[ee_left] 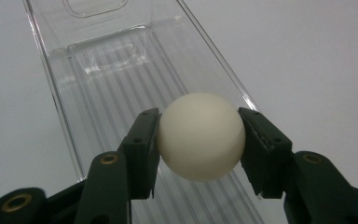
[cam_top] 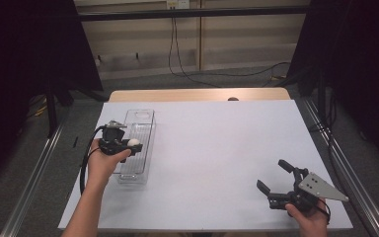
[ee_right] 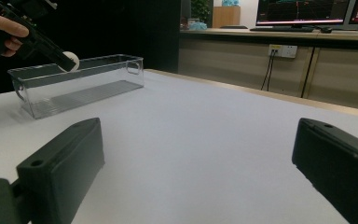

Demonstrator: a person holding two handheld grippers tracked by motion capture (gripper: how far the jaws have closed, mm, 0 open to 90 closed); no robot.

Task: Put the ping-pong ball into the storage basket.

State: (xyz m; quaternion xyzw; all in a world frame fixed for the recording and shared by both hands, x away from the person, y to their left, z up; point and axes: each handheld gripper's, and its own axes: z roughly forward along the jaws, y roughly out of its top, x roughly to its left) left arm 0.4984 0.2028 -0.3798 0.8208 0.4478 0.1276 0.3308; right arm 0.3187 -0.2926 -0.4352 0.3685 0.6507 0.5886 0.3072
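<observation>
A white ball (ee_left: 200, 135) sits between the pads of my left gripper (ee_left: 199, 140), which is shut on it. That ball (cam_top: 133, 142) hangs just above the long clear plastic bin (cam_top: 137, 143) at the table's left, over its open top. From the right gripper view the ball (ee_right: 70, 60) is at the bin's (ee_right: 81, 86) upper rim, with a hand above it. My right gripper (cam_top: 272, 177) rests low near the table's front right corner, open, with nothing between its jaws.
The white table top (cam_top: 212, 153) stretches wide between the bin and the right gripper. A wooden strip (cam_top: 197, 95) runs along its far edge. Dark curtains and metal rails flank both sides; cables lie on the floor behind.
</observation>
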